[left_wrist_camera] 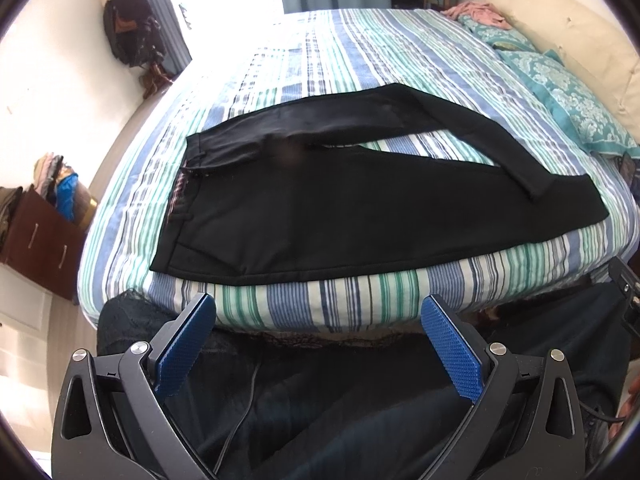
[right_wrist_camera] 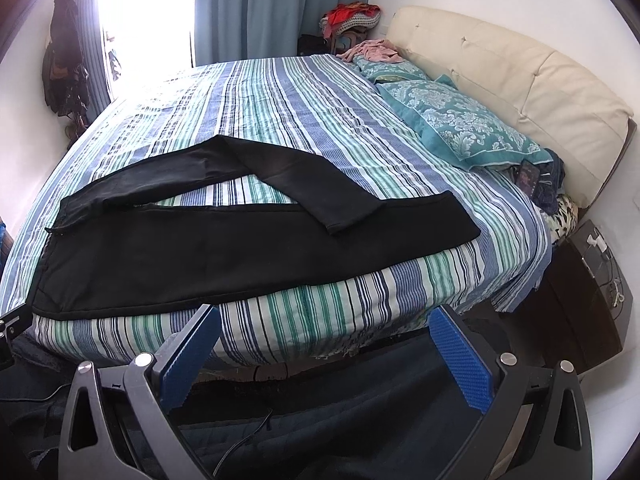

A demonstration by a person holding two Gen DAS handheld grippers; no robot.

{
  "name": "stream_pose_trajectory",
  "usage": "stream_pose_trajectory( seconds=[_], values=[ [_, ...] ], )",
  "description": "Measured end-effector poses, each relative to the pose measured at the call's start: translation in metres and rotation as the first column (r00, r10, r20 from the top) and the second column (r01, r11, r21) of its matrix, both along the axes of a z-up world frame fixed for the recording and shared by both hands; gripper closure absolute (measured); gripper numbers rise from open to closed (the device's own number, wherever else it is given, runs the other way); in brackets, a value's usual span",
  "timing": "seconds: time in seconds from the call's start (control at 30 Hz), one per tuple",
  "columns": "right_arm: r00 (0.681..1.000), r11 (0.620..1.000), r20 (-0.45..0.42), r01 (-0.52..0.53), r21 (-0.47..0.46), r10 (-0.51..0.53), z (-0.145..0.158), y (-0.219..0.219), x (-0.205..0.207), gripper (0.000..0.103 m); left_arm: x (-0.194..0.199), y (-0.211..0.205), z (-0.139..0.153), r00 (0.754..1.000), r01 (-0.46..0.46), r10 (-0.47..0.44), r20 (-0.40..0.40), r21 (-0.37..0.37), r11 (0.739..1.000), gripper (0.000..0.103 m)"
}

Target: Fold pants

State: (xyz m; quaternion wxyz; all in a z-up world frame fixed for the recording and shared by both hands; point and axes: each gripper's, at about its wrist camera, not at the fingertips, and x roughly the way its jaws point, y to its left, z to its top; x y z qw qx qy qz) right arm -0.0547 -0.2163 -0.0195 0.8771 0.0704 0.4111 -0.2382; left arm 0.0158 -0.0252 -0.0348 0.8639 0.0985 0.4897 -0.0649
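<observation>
Black pants (left_wrist_camera: 288,220) (right_wrist_camera: 192,248) lie spread along the near edge of a striped bed (left_wrist_camera: 360,60) (right_wrist_camera: 280,96), waistband to the left. One leg runs straight along the edge. The far leg is bent back, its cuff (right_wrist_camera: 344,216) lying across the near leg. My left gripper (left_wrist_camera: 318,308) hovers open below the mattress edge, short of the pants, nothing between its blue pads (left_wrist_camera: 188,344). My right gripper (right_wrist_camera: 326,316) is likewise open and empty, its blue pads (right_wrist_camera: 460,360) in front of the bed's side.
Teal patterned pillows (right_wrist_camera: 460,124) and a cream headboard (right_wrist_camera: 520,68) are on the right. A dark nightstand (right_wrist_camera: 588,292) stands at the bed's right corner, a brown drawer unit (left_wrist_camera: 44,236) on the left. Curtains (right_wrist_camera: 260,8) and a bright window are behind.
</observation>
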Motion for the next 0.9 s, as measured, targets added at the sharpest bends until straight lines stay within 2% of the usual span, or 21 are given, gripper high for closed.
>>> stream_pose_trajectory(
  seconds=[0.27,0.9],
  values=[
    [0.999,0.999,0.005,0.037,0.018,-0.037,-0.0008,-0.0061,-0.0023,0.000,0.0021,0.0020,-0.0029,1.000,-0.006,0.006,-0.016,-0.006,1.000,0.000],
    [0.999,0.999,-0.022,0.045,0.027,-0.044,-0.0065,-0.0088,0.0023,0.000,0.0033,0.0047,-0.0065,0.999,-0.017,0.017,-0.031,0.007,1.000,0.000]
  ],
)
